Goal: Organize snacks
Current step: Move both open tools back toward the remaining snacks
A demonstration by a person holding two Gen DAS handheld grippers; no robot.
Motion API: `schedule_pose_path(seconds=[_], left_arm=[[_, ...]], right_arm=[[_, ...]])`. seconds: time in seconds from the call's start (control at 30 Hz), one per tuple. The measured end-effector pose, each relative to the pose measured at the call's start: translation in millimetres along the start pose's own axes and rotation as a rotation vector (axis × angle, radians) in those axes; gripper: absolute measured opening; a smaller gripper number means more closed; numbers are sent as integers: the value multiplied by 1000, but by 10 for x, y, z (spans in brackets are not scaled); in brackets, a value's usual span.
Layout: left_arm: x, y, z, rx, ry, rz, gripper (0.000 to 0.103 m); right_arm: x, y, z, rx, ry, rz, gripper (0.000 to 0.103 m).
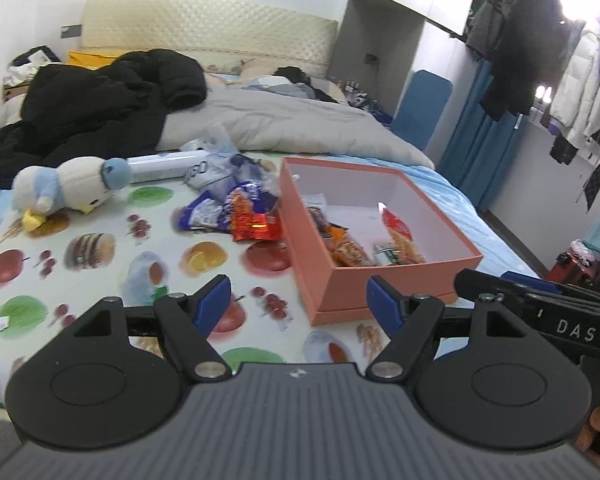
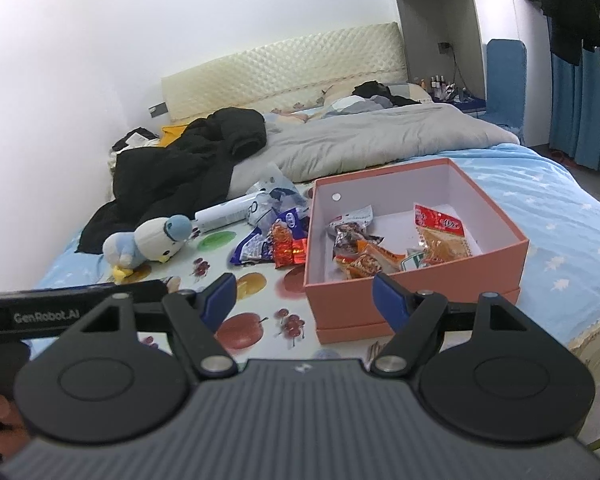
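Lying flat, white tube (image 2: 224, 213) points at plush (image 2: 150, 242).

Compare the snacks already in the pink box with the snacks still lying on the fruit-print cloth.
The boxed snacks lie inside the pink box, mostly orange, red and brown packs. The loose snacks are heaped outside, against the box's left wall, on the fruit-print cloth, with blue-and-white and clear wrappers among red ones. The boxed ones are spread across the floor; the loose ones overlap in one pile. Both are sealed packets, and neither gripper holds any.
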State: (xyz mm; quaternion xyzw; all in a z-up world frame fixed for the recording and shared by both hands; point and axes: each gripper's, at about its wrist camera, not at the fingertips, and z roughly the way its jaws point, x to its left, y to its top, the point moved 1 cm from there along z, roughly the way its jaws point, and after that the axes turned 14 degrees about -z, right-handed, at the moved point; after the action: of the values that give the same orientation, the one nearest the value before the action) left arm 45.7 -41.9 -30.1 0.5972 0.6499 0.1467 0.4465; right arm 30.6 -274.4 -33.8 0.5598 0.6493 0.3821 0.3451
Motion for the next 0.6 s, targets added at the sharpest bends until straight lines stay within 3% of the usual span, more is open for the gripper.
schedule_pose_path(seconds=[0.2,0.3,0.6], left_arm=[[140,-6,-140,-13,102,-19,94],[125,98,-197,-11,111,-8,97],[-171,778,-548,7,123,86,103]], right_arm=[[116,-46,34,12,17,-22,77],[168,-46,93,12,31,-27,77],[296,115,364,10,55,-52,76]])
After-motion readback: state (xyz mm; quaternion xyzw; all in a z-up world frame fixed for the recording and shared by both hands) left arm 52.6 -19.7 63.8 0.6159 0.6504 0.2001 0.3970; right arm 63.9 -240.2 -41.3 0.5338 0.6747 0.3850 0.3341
